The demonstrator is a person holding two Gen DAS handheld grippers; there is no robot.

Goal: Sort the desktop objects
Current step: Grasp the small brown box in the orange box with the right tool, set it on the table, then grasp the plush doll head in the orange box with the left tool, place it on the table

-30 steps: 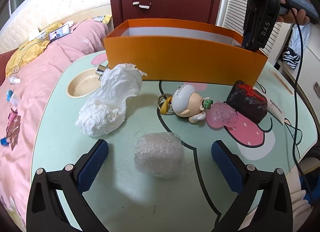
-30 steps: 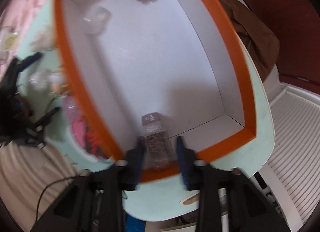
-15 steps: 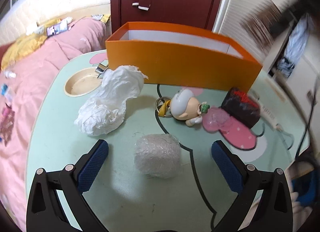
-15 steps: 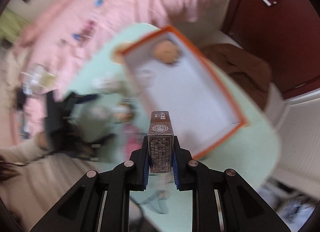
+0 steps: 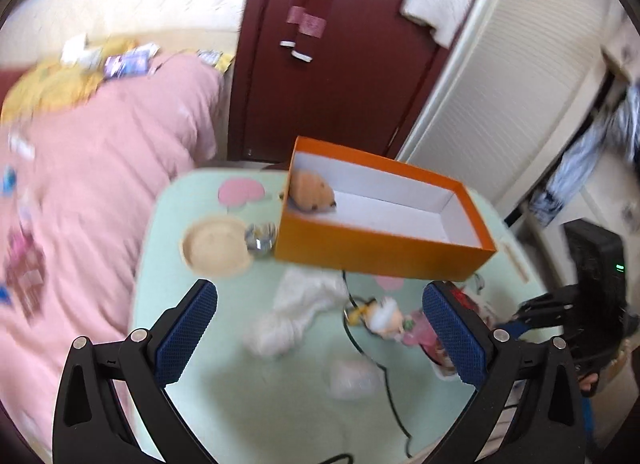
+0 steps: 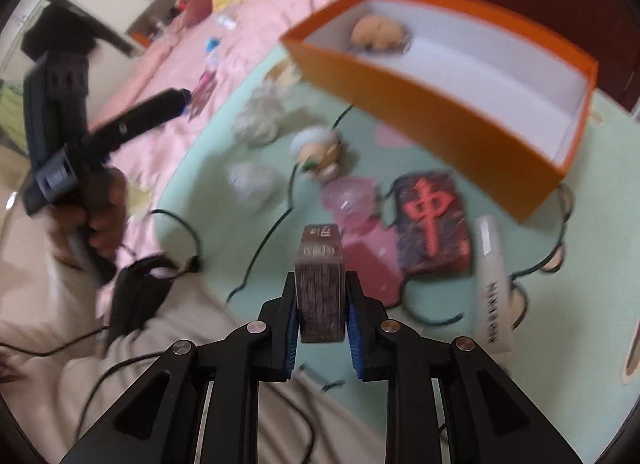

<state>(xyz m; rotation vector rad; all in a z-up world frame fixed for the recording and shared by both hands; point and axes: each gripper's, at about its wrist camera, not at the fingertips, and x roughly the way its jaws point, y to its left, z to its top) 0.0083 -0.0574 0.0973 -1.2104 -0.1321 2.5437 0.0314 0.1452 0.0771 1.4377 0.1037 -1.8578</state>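
Note:
My right gripper point(image 6: 322, 298) is shut on a small silver-brown pack point(image 6: 320, 264), held upright above the near table edge. Beyond it lie a dark block with a red character point(image 6: 430, 224), a pink translucent piece point(image 6: 352, 200) and a white tube point(image 6: 493, 284). The orange box point(image 6: 460, 112) stands behind with a tan plush point(image 6: 376, 34) at its far end. My left gripper point(image 5: 320, 294) hangs open high over the table, above crumpled white paper point(image 5: 304, 304), a doll keychain point(image 5: 384, 314) and a plastic-wrap ball point(image 5: 354, 378). The orange box point(image 5: 380, 252) shows the tan plush point(image 5: 312, 194).
A round wooden dish point(image 5: 214, 244) and a small metal item point(image 5: 260, 238) sit left of the box. A pink bed point(image 5: 92, 192) borders the table's left side. Cables point(image 6: 260, 248) trail over the near edge. A hand point(image 6: 100, 216) holds the left tool. Both views are blurred.
Both grippers have swung up and away. The left rose high above the table, still open. The right came out from over the box to the near edge with the pack held.

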